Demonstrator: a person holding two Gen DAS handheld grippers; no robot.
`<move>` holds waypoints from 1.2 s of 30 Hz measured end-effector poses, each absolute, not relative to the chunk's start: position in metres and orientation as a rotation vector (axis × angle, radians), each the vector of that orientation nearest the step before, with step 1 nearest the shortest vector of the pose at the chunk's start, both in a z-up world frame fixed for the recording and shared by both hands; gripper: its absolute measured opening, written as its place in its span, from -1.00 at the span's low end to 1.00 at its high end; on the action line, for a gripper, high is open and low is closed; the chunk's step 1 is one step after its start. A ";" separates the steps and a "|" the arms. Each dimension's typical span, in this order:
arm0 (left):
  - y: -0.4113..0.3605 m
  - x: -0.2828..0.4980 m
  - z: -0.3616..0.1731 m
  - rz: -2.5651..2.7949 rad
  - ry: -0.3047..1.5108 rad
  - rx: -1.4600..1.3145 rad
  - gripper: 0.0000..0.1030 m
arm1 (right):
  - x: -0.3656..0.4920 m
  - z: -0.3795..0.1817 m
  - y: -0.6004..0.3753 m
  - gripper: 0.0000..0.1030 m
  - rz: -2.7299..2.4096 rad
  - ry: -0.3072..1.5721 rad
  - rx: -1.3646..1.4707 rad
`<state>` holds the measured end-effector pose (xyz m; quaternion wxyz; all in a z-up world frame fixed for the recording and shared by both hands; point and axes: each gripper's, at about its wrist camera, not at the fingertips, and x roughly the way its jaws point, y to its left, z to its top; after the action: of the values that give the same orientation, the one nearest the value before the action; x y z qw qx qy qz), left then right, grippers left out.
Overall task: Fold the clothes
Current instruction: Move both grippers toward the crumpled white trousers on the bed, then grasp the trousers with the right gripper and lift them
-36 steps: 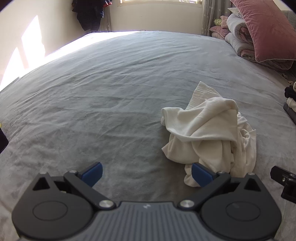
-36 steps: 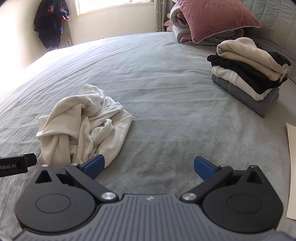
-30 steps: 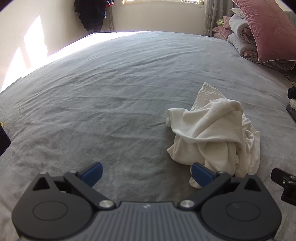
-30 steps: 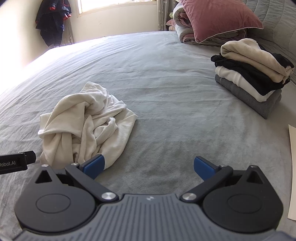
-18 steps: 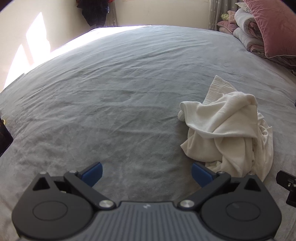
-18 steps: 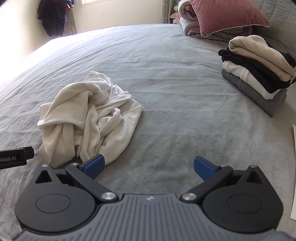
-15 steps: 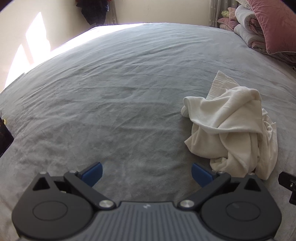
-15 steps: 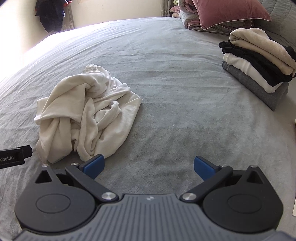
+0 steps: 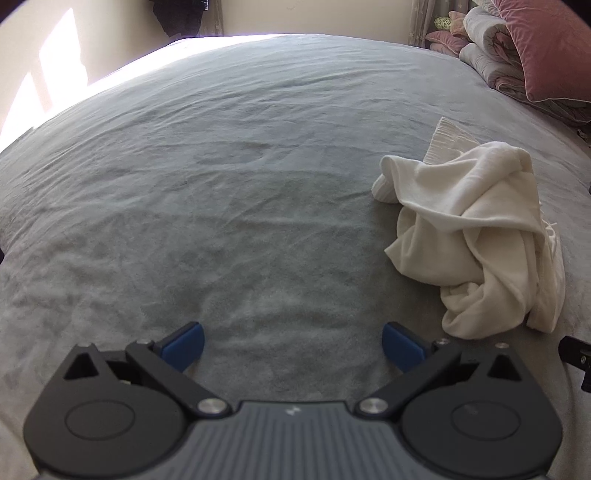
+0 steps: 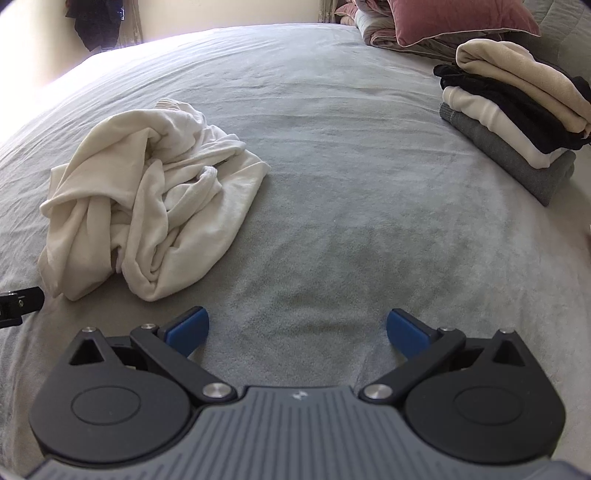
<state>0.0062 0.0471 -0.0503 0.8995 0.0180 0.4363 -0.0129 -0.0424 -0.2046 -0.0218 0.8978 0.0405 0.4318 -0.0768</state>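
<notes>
We hold both grippers low over the grey bed (image 9: 221,177), each with its jaws spread wide and nothing between them. The crumpled cream garment (image 10: 147,199) lies in a heap on the bedspread between the two tools: ahead and to the right of the left gripper (image 9: 291,343), ahead and to the left of the right gripper (image 10: 297,328). Its nearest folds end just beyond the right-hand blue pad of the left gripper and just beyond the left-hand pad of the right one, so both sit about equally close. The heap runs roughly away from us, a ribbed hem (image 9: 448,134) at its far end and a rolled bulge nearest us.

Nothing lies between either gripper and the cloth. Well apart to the right stands a stack of folded clothes (image 10: 517,110), beige on top, then black, cream and grey. Beyond it a pink pillow (image 10: 454,18) rests on bundled bedding.

We judge that the cream piece is the one left to fold, and that bare bedspread around it gives room to spread it.
</notes>
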 end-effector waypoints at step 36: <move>0.124 0.034 -0.012 -0.140 0.949 -0.393 0.97 | -0.025 0.040 -0.107 -0.80 0.236 0.800 -0.020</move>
<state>0.0338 0.1239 -0.0124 0.8686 -0.1877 0.4537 -0.0670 -0.0250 -0.1065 0.0396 0.9143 -0.0096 0.3884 0.1144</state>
